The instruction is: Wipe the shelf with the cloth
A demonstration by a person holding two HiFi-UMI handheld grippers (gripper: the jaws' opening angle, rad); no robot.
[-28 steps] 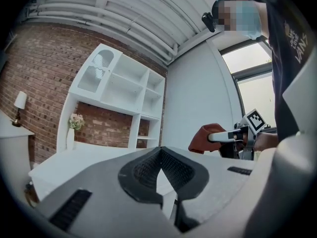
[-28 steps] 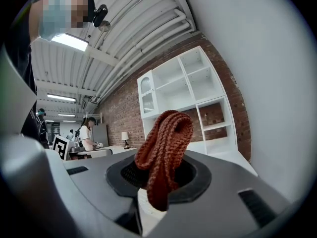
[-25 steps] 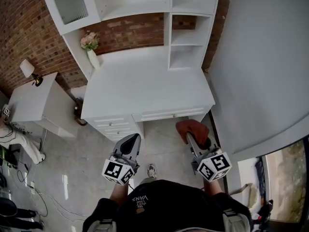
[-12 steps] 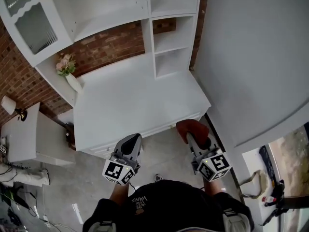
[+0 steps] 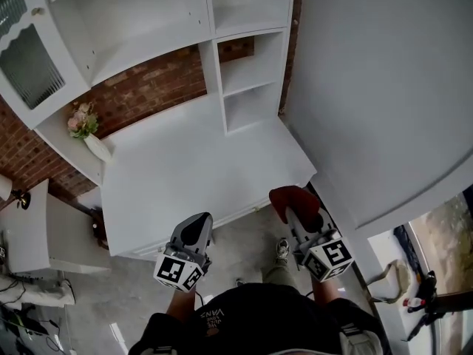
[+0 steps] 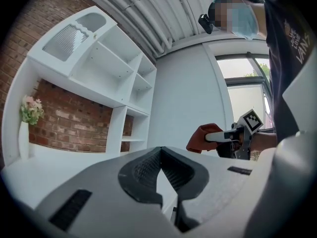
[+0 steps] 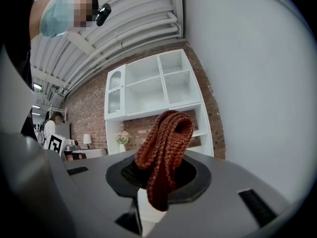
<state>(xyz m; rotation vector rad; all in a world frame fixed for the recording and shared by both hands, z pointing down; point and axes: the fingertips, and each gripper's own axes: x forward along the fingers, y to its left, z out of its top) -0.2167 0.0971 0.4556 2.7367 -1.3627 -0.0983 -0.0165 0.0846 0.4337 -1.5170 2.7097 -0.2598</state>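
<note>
A rust-red knitted cloth hangs folded from my right gripper, whose jaws are shut on it; in the right gripper view the cloth stands up between the jaws. The left gripper is shut with nothing in it, over the front edge of the white desk. The white shelf unit rises at the back of the desk, its small open cubbies ahead of the right gripper. From the left gripper view I see the cloth and shelves.
A white vase with pink flowers stands at the desk's back left corner. A grey wall runs close along the right. A low white side table is to the left. The person's shoe shows on the floor.
The view has moved forward: the desk and shelf unit have slid down and left in the head view. Both grippers now sit near the desk's front edge, the cloth still held.
</note>
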